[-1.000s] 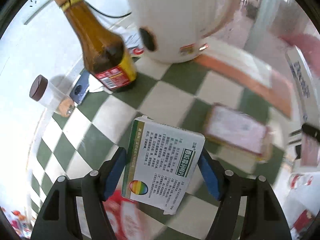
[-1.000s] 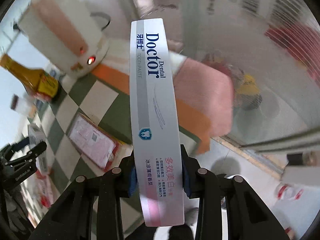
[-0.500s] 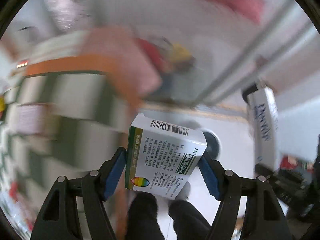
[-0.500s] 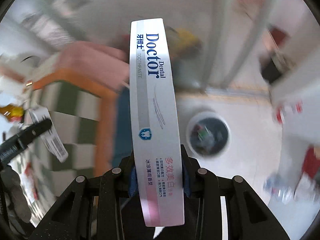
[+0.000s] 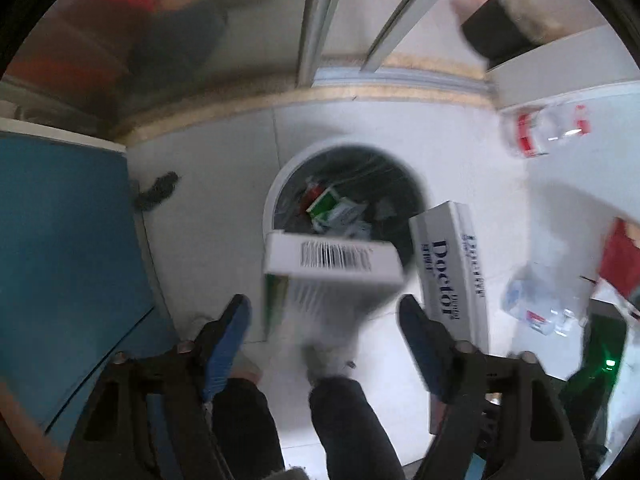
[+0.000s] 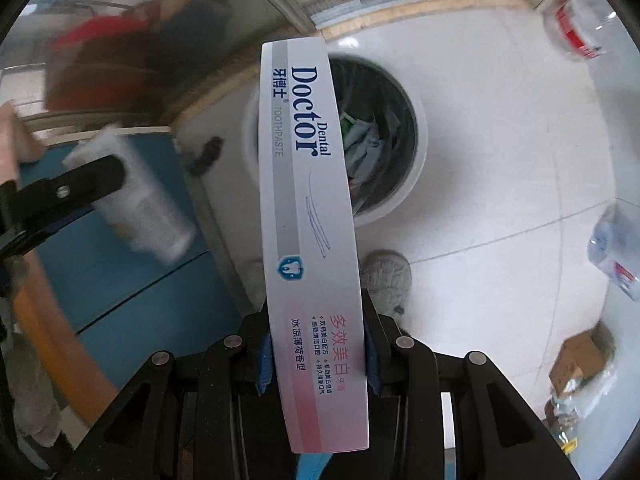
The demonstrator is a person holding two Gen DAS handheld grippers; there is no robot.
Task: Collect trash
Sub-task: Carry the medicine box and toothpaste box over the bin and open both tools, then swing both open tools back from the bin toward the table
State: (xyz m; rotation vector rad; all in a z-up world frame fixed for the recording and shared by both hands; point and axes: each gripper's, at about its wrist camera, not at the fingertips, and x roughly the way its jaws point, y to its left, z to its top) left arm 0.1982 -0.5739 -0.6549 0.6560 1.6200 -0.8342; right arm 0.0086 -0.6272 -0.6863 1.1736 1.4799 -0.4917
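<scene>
Two claws hang above the bin (image 5: pixel 344 152): the left claw (image 5: pixel 324 320) gapes, medicine box (image 5: pixel 332 264) tipping free toward it; the right claw (image 6: pixel 318 354) clamps the toothpaste box (image 6: pixel 308 184), long axis pointing far over the rim.

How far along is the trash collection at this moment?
Done: the bin already holds packaging scraps. In hand: the left gripper is open, its medicine box blurred above the bin; the right gripper clamps the toothpaste box. Left: dropping that; plastic bottles lie on the floor.
</scene>
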